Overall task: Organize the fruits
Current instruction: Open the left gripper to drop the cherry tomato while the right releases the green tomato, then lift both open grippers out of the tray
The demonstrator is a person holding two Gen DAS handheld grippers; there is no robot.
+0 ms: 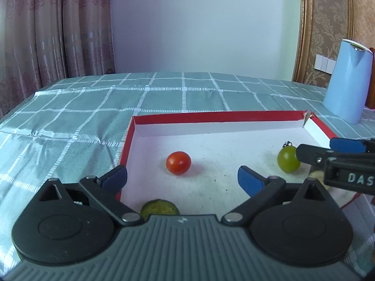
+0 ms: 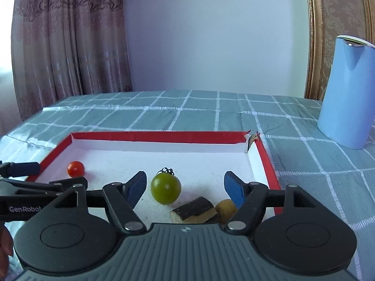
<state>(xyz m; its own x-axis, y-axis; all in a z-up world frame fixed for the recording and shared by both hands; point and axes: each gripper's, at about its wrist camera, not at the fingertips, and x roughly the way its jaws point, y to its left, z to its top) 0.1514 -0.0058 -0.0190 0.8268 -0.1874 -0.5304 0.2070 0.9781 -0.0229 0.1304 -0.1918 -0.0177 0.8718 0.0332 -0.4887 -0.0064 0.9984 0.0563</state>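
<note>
We see both jaws spread wide, left hand-held gripper [image 1: 182, 175] before the red cherry tomato [image 1: 178, 163], right hand-held gripper [image 2: 185, 186] before the green tomato [image 2: 166, 188], gripping nothing.

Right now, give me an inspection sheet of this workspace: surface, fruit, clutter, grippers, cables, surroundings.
Surface: table under a green checked cloth; red-rimmed white tray on it, corner torn.
Job's things: red tomato and green tomato loose on the tray floor, apart; a round green-yellow piece at the near edge.
Clutter: dark-topped slice and small yellowish fruit in the tray.
Grippers: left gripper open, empty; right gripper open, green tomato between its fingers, untouched.
Cables: thin red cord at the right.
Surroundings: blue container, curtain, white wall.
</note>
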